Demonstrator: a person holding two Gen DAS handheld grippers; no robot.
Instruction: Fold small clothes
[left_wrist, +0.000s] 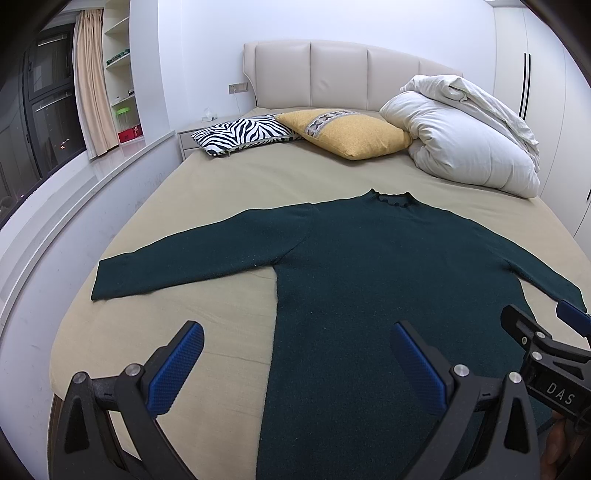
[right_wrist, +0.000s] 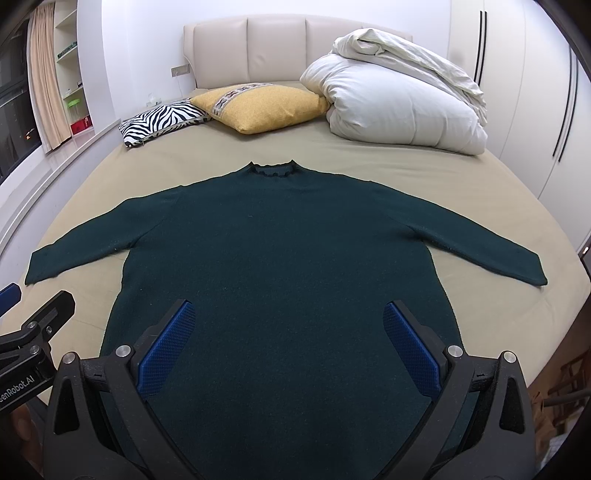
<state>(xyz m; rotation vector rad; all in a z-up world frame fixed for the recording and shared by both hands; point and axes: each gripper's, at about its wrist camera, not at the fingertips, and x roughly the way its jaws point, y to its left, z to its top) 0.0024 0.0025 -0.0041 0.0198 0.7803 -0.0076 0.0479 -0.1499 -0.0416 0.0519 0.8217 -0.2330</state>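
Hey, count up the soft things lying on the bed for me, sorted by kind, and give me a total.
Sweaters: 1, dark green sweater, spread flat
Cushions: 2, zebra-striped cushion and yellow cushion
Duvets: 1, white duvet, bundled up
Total: 4

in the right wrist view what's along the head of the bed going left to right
zebra pillow → yellow pillow → white duvet

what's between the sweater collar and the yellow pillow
Only bare tan bedsheet lies between the sweater collar and the yellow pillow; the right wrist view shows it clearly.
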